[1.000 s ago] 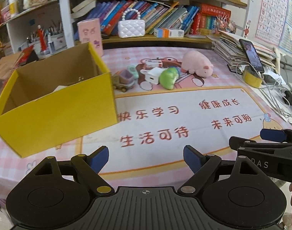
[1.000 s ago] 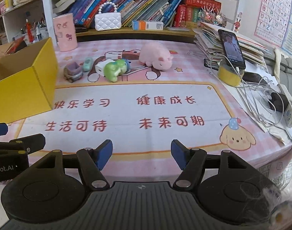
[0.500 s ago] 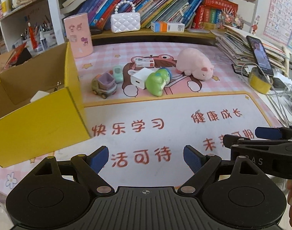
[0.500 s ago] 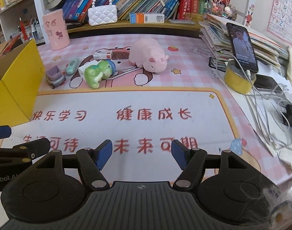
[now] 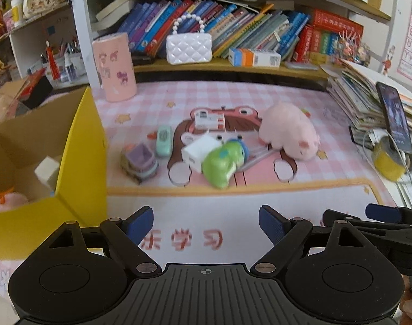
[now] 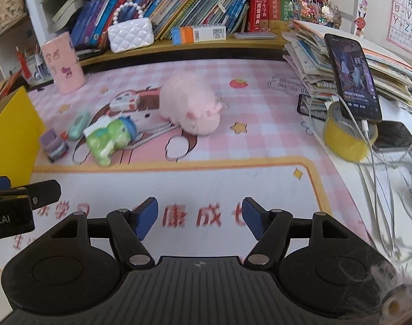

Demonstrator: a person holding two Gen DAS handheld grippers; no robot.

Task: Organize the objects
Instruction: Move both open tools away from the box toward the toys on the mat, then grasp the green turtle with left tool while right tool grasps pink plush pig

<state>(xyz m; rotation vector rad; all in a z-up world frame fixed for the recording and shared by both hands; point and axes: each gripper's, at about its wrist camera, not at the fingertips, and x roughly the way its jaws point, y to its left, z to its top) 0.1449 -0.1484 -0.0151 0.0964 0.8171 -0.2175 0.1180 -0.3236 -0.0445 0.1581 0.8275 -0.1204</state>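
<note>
A cluster of small things lies on the pink desk mat: a pink plush pig [image 5: 290, 131] [image 6: 191, 108], a green dinosaur toy [image 5: 223, 162] [image 6: 110, 138], a white charger block [image 5: 200, 153], a purple toy truck [image 5: 139, 162] [image 6: 54, 145], a mint eraser-like piece [image 5: 164, 136] and a small red-white box [image 5: 209, 120]. At the left stands an open yellow box [image 5: 78, 168] [image 6: 11, 132] with a white block and a pink toy inside. My left gripper [image 5: 206, 224] is open and empty, short of the cluster. My right gripper [image 6: 200, 218] is open and empty too.
A pink cylinder [image 5: 115, 67] stands at the back left, before a shelf with books and a white quilted purse [image 5: 189, 46]. At the right, a phone [image 6: 353, 77] leans on a yellow tape roll [image 6: 346, 140], with cables and a book stack [image 6: 314, 62] beside it.
Both grippers have travelled forward over the mat toward the toy cluster, which now looks larger and nearer. The yellow box has slid to the left edge of both views. Jaws unchanged.
</note>
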